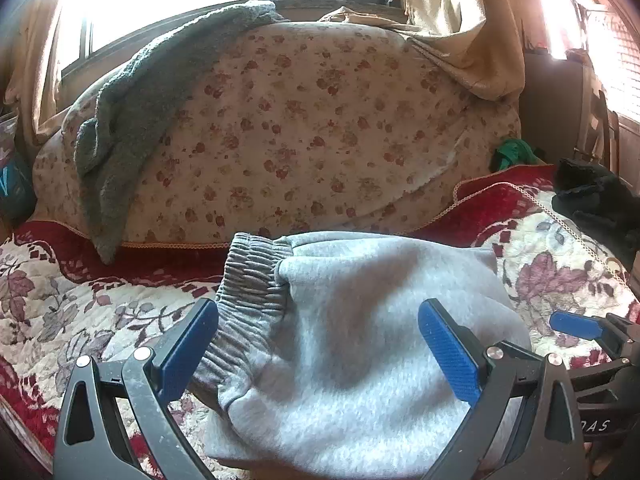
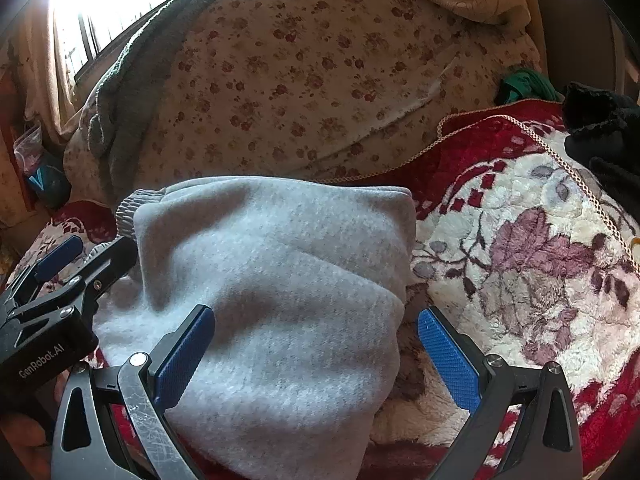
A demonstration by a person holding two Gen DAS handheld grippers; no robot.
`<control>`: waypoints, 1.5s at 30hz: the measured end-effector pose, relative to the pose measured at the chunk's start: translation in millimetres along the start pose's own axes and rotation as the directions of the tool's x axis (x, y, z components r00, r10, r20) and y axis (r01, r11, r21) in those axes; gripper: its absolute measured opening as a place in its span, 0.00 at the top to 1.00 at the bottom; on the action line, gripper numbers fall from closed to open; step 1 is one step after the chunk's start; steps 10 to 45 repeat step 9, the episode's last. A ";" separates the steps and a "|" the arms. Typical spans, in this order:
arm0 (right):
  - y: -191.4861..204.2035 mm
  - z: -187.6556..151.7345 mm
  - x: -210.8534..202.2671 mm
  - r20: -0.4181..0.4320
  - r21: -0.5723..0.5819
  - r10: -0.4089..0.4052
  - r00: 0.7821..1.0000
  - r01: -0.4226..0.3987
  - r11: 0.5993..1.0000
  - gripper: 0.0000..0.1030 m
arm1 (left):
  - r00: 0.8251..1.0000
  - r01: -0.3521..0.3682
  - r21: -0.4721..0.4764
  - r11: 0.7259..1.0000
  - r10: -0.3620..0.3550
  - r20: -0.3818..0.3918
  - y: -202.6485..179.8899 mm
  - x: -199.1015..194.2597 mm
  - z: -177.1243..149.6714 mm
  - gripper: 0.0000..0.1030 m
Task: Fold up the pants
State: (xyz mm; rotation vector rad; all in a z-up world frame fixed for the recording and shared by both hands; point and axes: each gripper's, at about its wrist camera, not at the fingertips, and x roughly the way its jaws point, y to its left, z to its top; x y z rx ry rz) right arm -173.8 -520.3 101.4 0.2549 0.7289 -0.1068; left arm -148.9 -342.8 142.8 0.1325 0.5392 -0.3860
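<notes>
on the bed, atop a red-and-cream floral plush blanket [image 2: 520, 264], lies a pair of light grey fleece pants [image 1: 360, 320], already gathered into a compact, thick bundle with the ribbed grey elastic waistband [image 1: 252, 280] showing at its left edge. left tool [image 1: 320, 344]: blue-padded jaws spread wide, released, straddling the bundle's near-left part without gripping. right tool [image 2: 316, 344]: likewise released, jaws apart over the bundle's right edge. judged step: folding is nearly complete; what remains is likely a final smoothing or squaring of the bundle, which calls for pressing or nudging the puffed near edge flat. edges and room: the bundle's far edge lies near a floral-print cushioned backrest [image 1: 300, 120]; open blanket extends to the right, up to a black garment [image 2: 600, 128] well apart; the two tools sit close side by side, so lateral moves risk contact.
</notes>
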 end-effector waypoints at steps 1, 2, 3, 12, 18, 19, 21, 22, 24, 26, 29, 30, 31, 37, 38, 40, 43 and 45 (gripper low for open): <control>-0.3 -0.1 0.2 -0.001 0.000 -0.001 1.000 0.001 1.000 0.00 | 1.000 0.000 0.004 1.000 0.000 0.003 -0.3 0.5 0.5 0.03; -0.5 -0.3 0.3 -0.002 0.000 -0.002 1.000 0.002 1.000 0.00 | 1.000 0.002 0.008 1.000 -0.002 0.004 -1.5 0.6 0.8 0.03; -0.9 -0.3 0.3 -0.003 0.001 -0.003 1.000 0.003 1.000 0.00 | 1.000 0.003 0.012 1.000 -0.003 0.007 -2.1 0.9 1.0 0.03; -0.2 2.8 -0.8 -0.001 0.000 -0.005 1.000 0.005 1.000 0.00 | 1.000 0.001 -0.003 1.000 -0.001 0.007 -0.3 1.4 0.9 0.03; -0.2 2.8 -0.8 -0.001 0.000 -0.005 1.000 0.005 1.000 0.00 | 1.000 0.001 -0.003 1.000 -0.001 0.007 -0.3 1.4 0.9 0.03; -0.2 2.8 -0.8 -0.001 0.000 -0.005 1.000 0.005 1.000 0.00 | 1.000 0.001 -0.003 1.000 -0.001 0.007 -0.3 1.4 0.9 0.03; -0.2 2.8 -0.8 -0.001 0.000 -0.005 1.000 0.005 1.000 0.00 | 1.000 0.001 -0.003 1.000 -0.001 0.007 -0.3 1.4 0.9 0.03; -0.2 2.8 -0.8 -0.001 0.000 -0.005 1.000 0.005 1.000 0.00 | 1.000 0.001 -0.003 1.000 -0.001 0.007 -0.3 1.4 0.9 0.03; -0.2 2.8 -0.8 -0.001 0.000 -0.005 1.000 0.005 1.000 0.00 | 1.000 0.001 -0.003 1.000 -0.001 0.007 -0.3 1.4 0.9 0.03; -0.2 2.8 -0.8 -0.001 0.000 -0.005 1.000 0.005 1.000 0.00 | 1.000 0.001 -0.003 1.000 -0.001 0.007 -0.3 1.4 0.9 0.03; -0.2 2.8 -0.8 -0.001 0.000 -0.005 1.000 0.005 1.000 0.00 | 1.000 0.001 -0.003 1.000 -0.001 0.007 -0.3 1.4 0.9 0.03; -0.2 2.8 -0.8 -0.001 0.000 -0.005 1.000 0.005 1.000 0.00 | 1.000 0.001 -0.003 1.000 -0.001 0.007 -0.3 1.4 0.9 0.03; -0.2 2.8 -0.8 -0.001 0.000 -0.005 1.000 0.005 1.000 0.00 | 1.000 0.001 -0.003 1.000 -0.001 0.007 -0.3 1.4 0.9 0.03; -0.2 2.8 -0.8 -0.001 0.000 -0.005 1.000 0.005 1.000 0.00 | 1.000 0.001 -0.003 1.000 -0.001 0.007 -0.3 1.4 0.9 0.03; -0.2 2.8 -0.8 -0.001 0.000 -0.005 1.000 0.005 1.000 0.00 | 1.000 0.001 -0.003 1.000 -0.001 0.007 -0.3 1.4 0.9 0.03; -0.2 2.8 -0.8 -0.001 0.000 -0.005 1.000 0.005 1.000 0.00 | 1.000 0.001 -0.003 1.000 -0.001 0.007 -0.3 1.4 0.9 0.03; -0.2 2.8 -0.8 -0.001 0.000 -0.005 1.000 0.005 1.000 0.00 | 1.000 0.001 -0.003 1.000 -0.001 0.007 -0.3 1.4 0.9 0.03; -0.2 2.8 -0.8 -0.001 0.000 -0.005 1.000 0.005 1.000 0.00 | 1.000 0.001 -0.003 1.000 -0.001 0.007 -0.3 1.4 0.9 0.03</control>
